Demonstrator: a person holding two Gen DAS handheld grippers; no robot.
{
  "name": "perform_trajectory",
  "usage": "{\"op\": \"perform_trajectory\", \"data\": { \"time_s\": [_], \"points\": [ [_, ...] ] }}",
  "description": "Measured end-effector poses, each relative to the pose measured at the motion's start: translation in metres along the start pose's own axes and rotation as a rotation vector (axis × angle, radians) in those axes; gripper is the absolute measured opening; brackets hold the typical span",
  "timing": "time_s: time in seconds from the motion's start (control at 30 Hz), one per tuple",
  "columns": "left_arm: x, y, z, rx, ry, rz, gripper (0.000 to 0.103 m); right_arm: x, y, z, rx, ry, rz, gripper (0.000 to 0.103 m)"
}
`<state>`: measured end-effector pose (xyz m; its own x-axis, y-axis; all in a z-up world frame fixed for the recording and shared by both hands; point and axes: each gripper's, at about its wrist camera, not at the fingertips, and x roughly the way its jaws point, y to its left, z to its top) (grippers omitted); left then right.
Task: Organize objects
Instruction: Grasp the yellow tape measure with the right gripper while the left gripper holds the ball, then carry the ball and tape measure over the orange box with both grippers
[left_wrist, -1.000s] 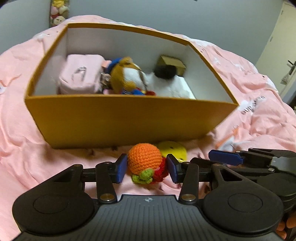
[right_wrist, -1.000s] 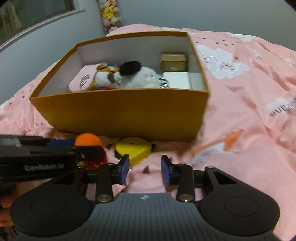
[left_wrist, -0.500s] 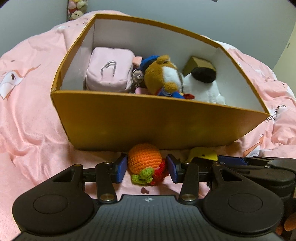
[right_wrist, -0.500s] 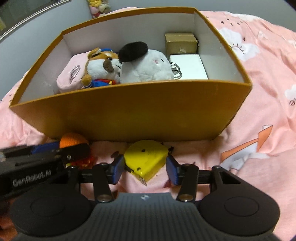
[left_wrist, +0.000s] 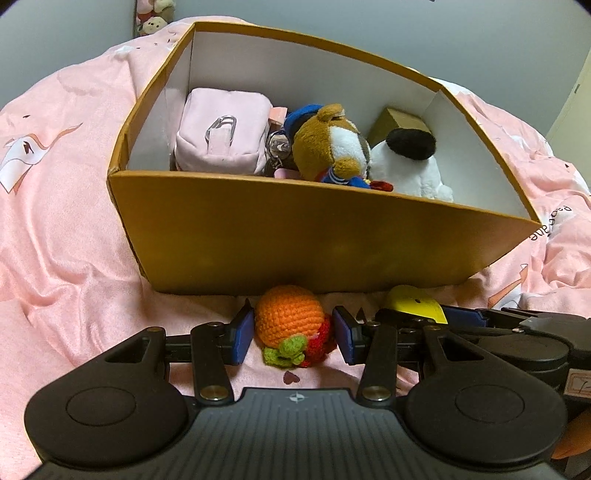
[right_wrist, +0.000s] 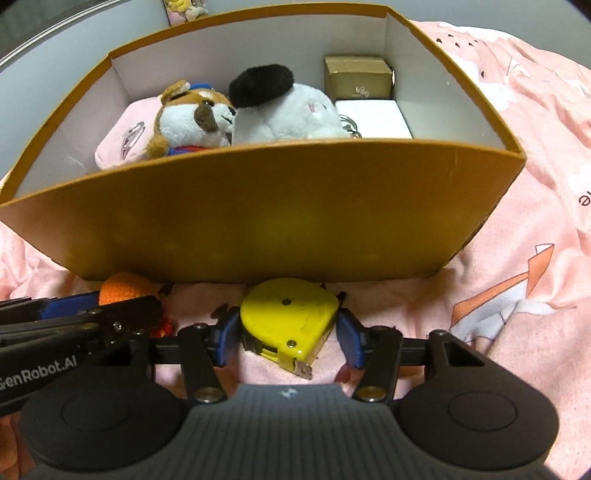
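Fingers of the left gripper are bracketing the crochet orange, still spread, leaves facing the camera; the box has drawn closer. Right gripper (empty a second ago) is now straddling, unclenched, the tape measure, tape tip pointing back at the camera.

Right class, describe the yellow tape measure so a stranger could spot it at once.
Find the big orange box on the pink bedspread. On the bedding just in front of its near wall lies the tape measure, between the right gripper's jaws. It is hard, glossy yellow; the crocheted orange beside it is soft yarn.
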<state>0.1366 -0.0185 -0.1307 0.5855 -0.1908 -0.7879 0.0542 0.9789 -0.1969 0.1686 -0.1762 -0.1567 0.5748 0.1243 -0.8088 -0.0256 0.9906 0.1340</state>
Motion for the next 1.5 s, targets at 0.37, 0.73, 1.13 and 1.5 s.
{"op": "perform_trajectory", "data": {
  "time_s": [0.37,0.73,1.13,1.5],
  "points": [
    [-0.043,-0.01,0.001,0.018,-0.021,-0.078,0.052,-0.054,-0.001,0.001,-0.043,-0.064,0.032,0.057],
    [-0.102,-0.033,0.02,0.046,-0.123,-0.215,0.052,-0.13,-0.01,0.005,-0.101,-0.191,0.059,0.057],
    [-0.116,-0.037,0.07,0.056,-0.2,-0.248,0.052,-0.171,-0.004,0.051,-0.249,-0.316,0.069,0.057],
    [-0.065,-0.022,0.135,0.101,-0.146,-0.256,0.052,-0.128,-0.004,0.118,-0.28,-0.252,0.109,0.057]
  ]
}}
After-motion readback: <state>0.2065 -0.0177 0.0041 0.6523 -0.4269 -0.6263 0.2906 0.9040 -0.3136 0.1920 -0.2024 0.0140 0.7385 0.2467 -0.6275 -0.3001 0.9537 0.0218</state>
